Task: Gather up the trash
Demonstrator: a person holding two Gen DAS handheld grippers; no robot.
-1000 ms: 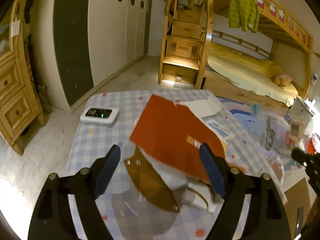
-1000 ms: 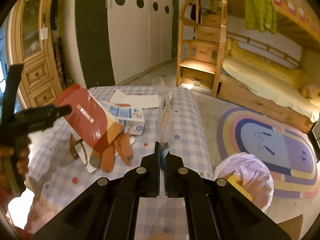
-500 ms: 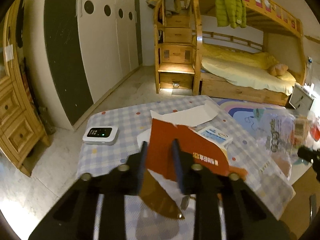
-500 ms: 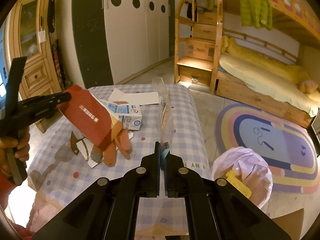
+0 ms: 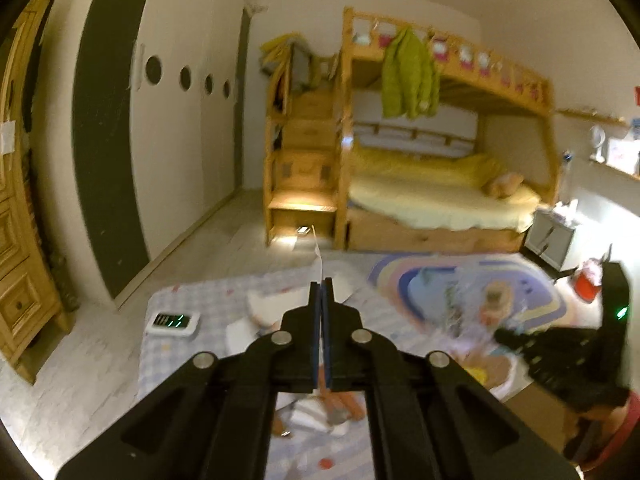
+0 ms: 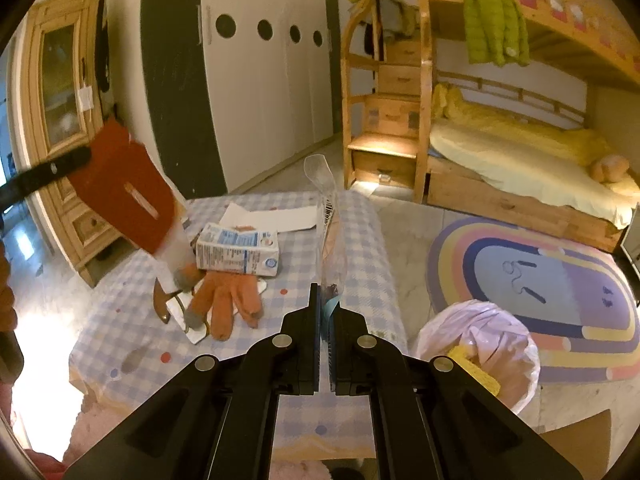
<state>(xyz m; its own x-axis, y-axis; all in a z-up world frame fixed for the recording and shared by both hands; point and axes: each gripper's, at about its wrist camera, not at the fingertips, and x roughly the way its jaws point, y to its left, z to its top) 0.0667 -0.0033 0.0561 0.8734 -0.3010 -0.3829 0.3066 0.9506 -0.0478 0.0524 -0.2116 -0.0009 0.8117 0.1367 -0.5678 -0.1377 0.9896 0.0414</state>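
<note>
A low table wears a blue and white check cloth with dots. It stands in a bedroom. Behind it are a wooden bunk bed with yellow sheets, wooden steps, and a green coat that hangs from the top rail. A white closet with round holes fills the far wall. A wood cabinet is on the left. A rainbow rug lies on the floor.

On the table are a milk box on its side, an orange glove just in front of it, a white sheet behind it, and a brown strap thing beside the glove. In the left view a small white gadget with green lights sits near the far left corner of the table.

A pink trash bag stands open on the floor, right of the table. Something yellow is in it.

The left gripper has its fingers pressed tight together on a red card. Only a thin white edge shows above them in the left view. In the right view the card is up in the air, over the left end of the table.

The right gripper is pinched narrow on a clear wrapper. The wrapper stands up from the fingers, above the table's right part, near the bag.
</note>
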